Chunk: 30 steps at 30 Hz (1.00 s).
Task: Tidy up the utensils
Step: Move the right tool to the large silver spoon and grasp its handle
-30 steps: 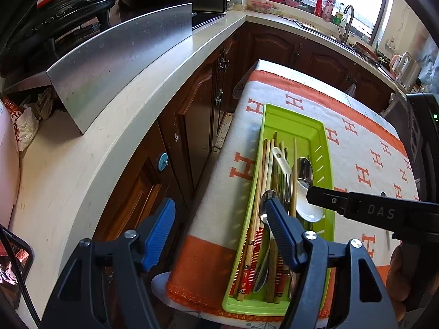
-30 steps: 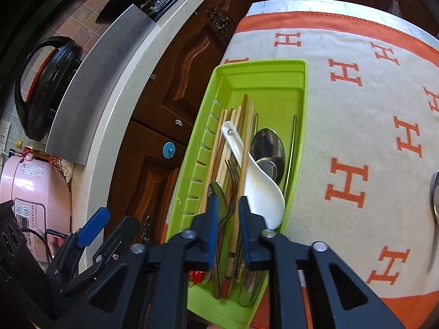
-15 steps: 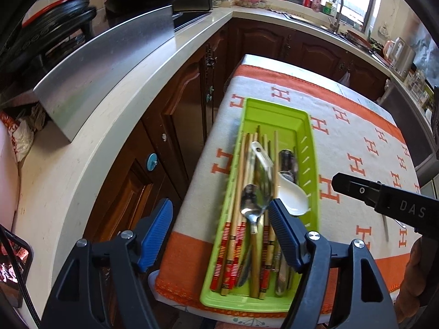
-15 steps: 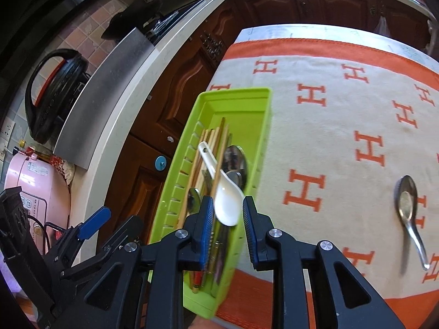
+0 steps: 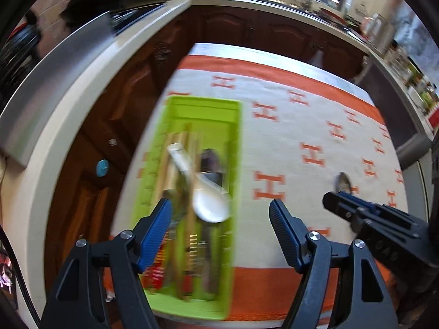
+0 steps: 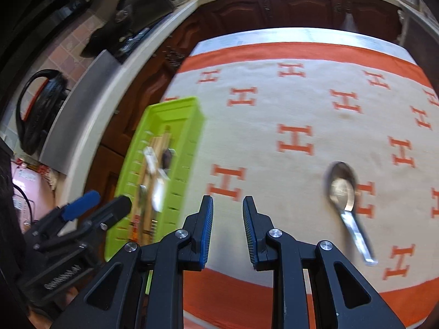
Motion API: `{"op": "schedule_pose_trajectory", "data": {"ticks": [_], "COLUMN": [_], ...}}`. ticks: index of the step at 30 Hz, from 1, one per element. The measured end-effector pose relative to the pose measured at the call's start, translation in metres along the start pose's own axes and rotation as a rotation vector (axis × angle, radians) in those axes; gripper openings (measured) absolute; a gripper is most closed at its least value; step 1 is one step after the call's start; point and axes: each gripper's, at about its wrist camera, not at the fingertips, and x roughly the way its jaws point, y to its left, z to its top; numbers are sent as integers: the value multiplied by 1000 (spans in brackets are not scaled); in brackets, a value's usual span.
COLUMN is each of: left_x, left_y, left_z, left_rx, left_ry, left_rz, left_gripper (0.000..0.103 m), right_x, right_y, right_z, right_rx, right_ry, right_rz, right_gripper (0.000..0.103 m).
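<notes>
One steel spoon (image 6: pixel 343 189) lies bowl-up on your cloth; left gripper (image 5: pixel 221 230) fingers wide, right gripper (image 6: pixel 226 229) narrow, both empty.

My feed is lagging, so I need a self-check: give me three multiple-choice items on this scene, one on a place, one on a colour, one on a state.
1. Where does the loose metal spoon lie?
A. in the tray
B. on the H-patterned cloth
C. on the counter

2. What colour is the slotted plastic utensil tray?
A. lime green
B. orange
C. white

3. What is the right hand-held gripper doing?
A. gripping chopsticks
B. gripping a spoon
C. open, holding nothing

Key: B, the spoon rests on cloth right of the tray; A, its walls are lime green; C, cloth shows between its parted fingers.
</notes>
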Motion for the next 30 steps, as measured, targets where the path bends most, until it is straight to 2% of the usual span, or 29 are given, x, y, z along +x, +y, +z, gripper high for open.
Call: {"op": "schedule_pose_trajectory", "data": {"ticks": [8,14,21,24,30], "left_x": [-9,3,13,22,39], "left_y": [-59,-85,-109,-113,-111], "left_z": [14,14,9,6,2], "left_rx": [103,140,187,190,168], "left_ry": [-25,5,-12,-16,2], "left_rz": [-35,-54,-54,-52,-47], "left_gripper": [72,73,73,73,73], "right_x": [-24,-27,10,24,42], "right_y": [-79,-124,-135,-134,-131], "right_z": [3,6,-1,-2,1], "right_rx": [113,166,118,87,5], "right_ry": [-53,-74,-8,-7,-21], "right_rz": [-72,-85,-86,-83,-147], "right_gripper": [23,23,23,23,23]}}
